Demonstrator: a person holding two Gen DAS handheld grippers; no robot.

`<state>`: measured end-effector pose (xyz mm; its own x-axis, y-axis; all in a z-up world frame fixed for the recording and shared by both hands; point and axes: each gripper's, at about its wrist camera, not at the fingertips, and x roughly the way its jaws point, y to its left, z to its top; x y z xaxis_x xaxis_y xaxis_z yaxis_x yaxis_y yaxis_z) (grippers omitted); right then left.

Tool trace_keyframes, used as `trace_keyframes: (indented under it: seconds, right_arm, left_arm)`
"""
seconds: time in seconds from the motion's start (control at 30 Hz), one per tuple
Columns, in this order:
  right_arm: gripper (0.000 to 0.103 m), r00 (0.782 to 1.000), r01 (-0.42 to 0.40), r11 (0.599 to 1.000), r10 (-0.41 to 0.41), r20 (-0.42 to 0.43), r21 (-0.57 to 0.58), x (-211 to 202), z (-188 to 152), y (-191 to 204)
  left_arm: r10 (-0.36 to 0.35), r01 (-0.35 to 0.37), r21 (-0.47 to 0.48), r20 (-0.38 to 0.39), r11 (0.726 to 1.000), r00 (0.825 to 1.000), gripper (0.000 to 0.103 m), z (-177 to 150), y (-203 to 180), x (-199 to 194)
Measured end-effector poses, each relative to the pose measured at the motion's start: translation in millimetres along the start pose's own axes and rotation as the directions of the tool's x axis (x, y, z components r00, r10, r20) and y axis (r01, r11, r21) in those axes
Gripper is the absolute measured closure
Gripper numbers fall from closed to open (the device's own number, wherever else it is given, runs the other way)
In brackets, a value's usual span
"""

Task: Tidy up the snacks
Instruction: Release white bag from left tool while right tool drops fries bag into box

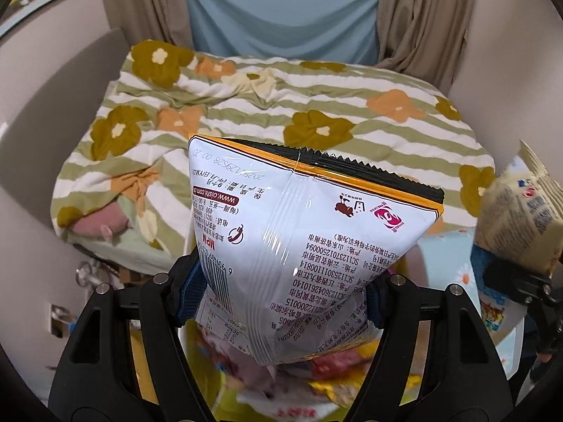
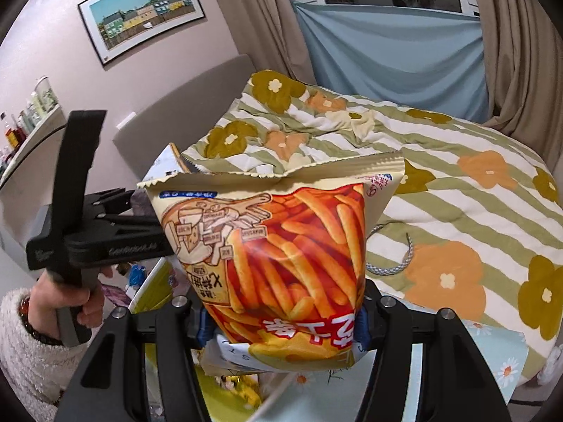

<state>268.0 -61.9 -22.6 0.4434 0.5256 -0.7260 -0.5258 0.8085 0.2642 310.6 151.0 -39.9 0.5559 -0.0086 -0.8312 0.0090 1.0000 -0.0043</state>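
Note:
My left gripper (image 1: 281,299) is shut on a white snack bag (image 1: 299,239) with a black and orange sealed top, its printed back facing the camera. It hangs in the air above several blurred snack packets (image 1: 316,383). My right gripper (image 2: 281,327) is shut on a cream and orange bag of fry-shaped sticks (image 2: 281,246), held upright. The same stick bag (image 1: 520,218) shows at the right edge of the left wrist view. In the right wrist view the left gripper's black body (image 2: 88,239) is at the left, with a hand (image 2: 70,302) in a fluffy white sleeve on its handle.
A bed with a green-striped floral quilt (image 1: 281,105) lies ahead, curtains and a blue cloth (image 1: 281,10) behind it. A grey braided cord (image 2: 394,263) lies on the quilt. A floral-printed surface (image 2: 499,358) sits below right. A shelf of bottles (image 2: 28,119) and a framed picture (image 2: 140,10) are on the left wall.

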Motion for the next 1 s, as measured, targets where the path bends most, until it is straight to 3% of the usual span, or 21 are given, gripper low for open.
trace_keyframes:
  seconds: [0.1,0.17,0.2,0.23,0.47,0.9,0.97,1.0]
  right_arm:
    - [0.047,1.0,0.017,0.999,-0.017,-0.008,0.028,10.2,0.3,0.3]
    - [0.047,1.0,0.025,0.999,-0.024,-0.018,0.048,18.2,0.8,-0.6]
    - [0.047,0.999,0.028,0.998,-0.027,-0.022,0.055,20.1,-0.3,-1.1]
    - [0.047,0.999,0.032,0.998,-0.03,-0.029,0.062,24.2,-0.7,-1.3]
    - [0.047,0.998,0.046,0.996,-0.043,-0.046,0.077,39.1,0.1,2.6]
    - [0.046,0.993,0.087,0.995,-0.082,-0.083,0.056,64.6,29.3,7.8]
    - [0.041,0.992,0.084,0.995,-0.078,-0.104,0.051,75.0,30.8,8.6]
    - [0.027,0.991,0.082,0.995,-0.076,-0.113,0.051,80.1,30.9,8.2]
  left_arm:
    - [-0.011,0.011,0.019,-0.036,1.0,0.999,0.029,3.7,5.6,21.9]
    - [-0.008,0.009,0.033,-0.05,0.999,0.999,0.016,2.5,7.3,29.9]
    - [-0.004,0.006,0.037,-0.047,0.999,0.999,0.004,0.2,8.5,32.9]
    - [-0.006,0.008,0.037,-0.043,0.999,0.999,0.0,-1.2,10.1,34.0]
    - [-0.026,0.027,0.026,-0.051,0.999,0.998,0.0,-19.0,22.4,38.2]
    - [-0.028,0.028,-0.017,-0.005,0.999,1.0,0.0,-56.2,49.1,-1.3]
    - [-0.026,0.026,-0.018,-0.007,1.0,1.0,0.0,-59.6,52.7,-1.0]
    - [-0.031,0.031,-0.019,-0.01,0.999,0.999,0.0,-62.1,54.6,0.1]
